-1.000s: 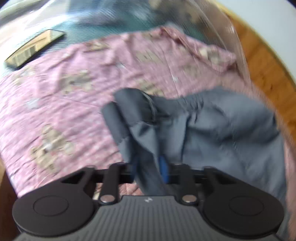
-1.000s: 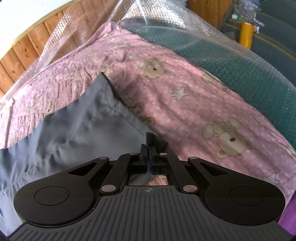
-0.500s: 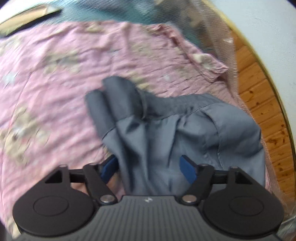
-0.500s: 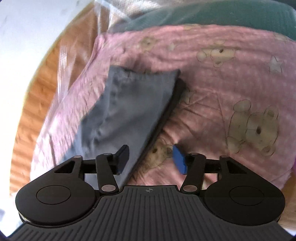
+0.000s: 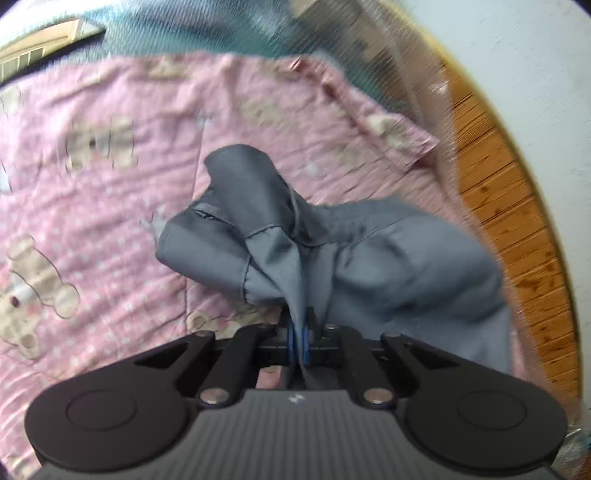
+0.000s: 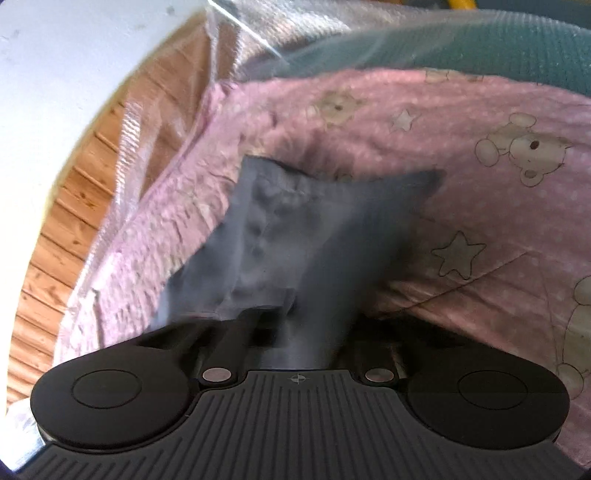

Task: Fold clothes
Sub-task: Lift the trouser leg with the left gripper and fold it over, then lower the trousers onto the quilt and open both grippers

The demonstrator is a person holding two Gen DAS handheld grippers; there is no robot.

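Left hand-held gripper (image 5: 300, 338) clamped on grey garment (image 5: 332, 251); right hand-held gripper (image 6: 295, 332) hidden under cloth, state unclear.

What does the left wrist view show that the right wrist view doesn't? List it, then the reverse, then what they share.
Only the left wrist view: the left gripper shut on a bunched fold of the grey garment, and a flat tan object at the top left edge.

Only the right wrist view: the right gripper, its fingertips hidden under blurred grey cloth, and a yellow object at the top edge.

Both: the grey garment, the pink teddy-bear blanket, the teal surface under clear plastic, the wood panelling and white wall.
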